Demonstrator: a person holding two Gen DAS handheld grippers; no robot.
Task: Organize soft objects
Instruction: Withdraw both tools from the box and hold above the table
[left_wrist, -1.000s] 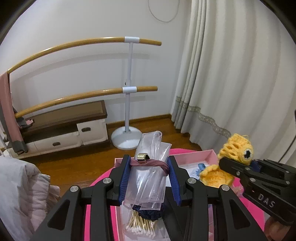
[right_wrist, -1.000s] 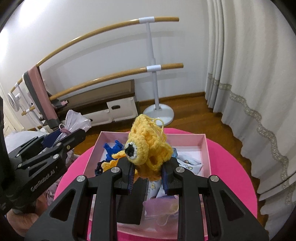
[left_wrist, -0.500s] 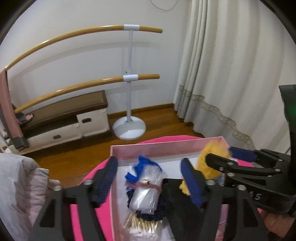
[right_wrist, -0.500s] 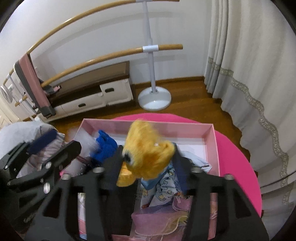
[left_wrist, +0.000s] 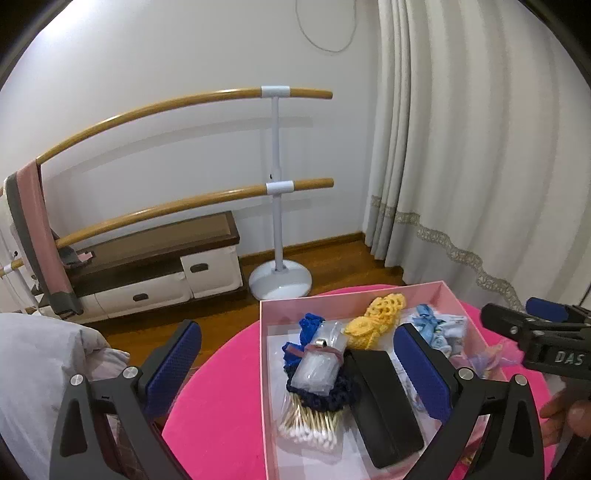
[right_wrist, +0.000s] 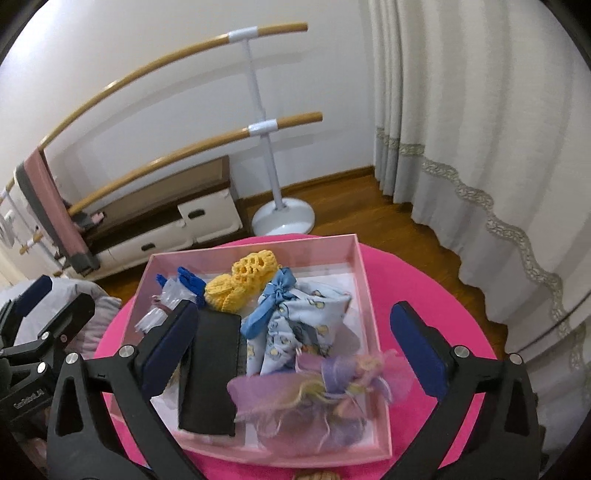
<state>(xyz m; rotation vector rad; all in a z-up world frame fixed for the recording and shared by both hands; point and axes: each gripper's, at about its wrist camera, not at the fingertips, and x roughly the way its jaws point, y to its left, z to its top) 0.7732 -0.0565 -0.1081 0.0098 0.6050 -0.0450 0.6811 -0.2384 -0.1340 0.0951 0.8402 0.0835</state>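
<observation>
A pink box (left_wrist: 263, 332) (right_wrist: 364, 295) sits on a round pink table (left_wrist: 221, 406). In it lie a yellow crochet toy (left_wrist: 373, 321) (right_wrist: 243, 282), a clear plastic bag bound with a hair tie (left_wrist: 319, 362) (right_wrist: 162, 302), cotton swabs (left_wrist: 314, 424), a black case (left_wrist: 384, 402) (right_wrist: 210, 373), a blue printed pouch (right_wrist: 295, 325) and a purple organza pouch (right_wrist: 314, 402). My left gripper (left_wrist: 297, 369) hangs over the box's left part, jaws opening wide, gripping nothing. My right gripper (right_wrist: 293, 343) hovers above the pouches, jaws also opening, pads touching nothing.
A two-rail ballet barre (left_wrist: 275, 184) on a white foot, a low cabinet (left_wrist: 155, 266) and a pale curtain (left_wrist: 461, 166) stand behind the table. Grey-white bedding (left_wrist: 37, 369) lies left. A hand (left_wrist: 565, 417) shows at the right edge.
The left gripper opened and let the clear bag fall into the box. The right gripper opened and dropped the yellow toy into the box's far side. Both cameras tipped downward.
</observation>
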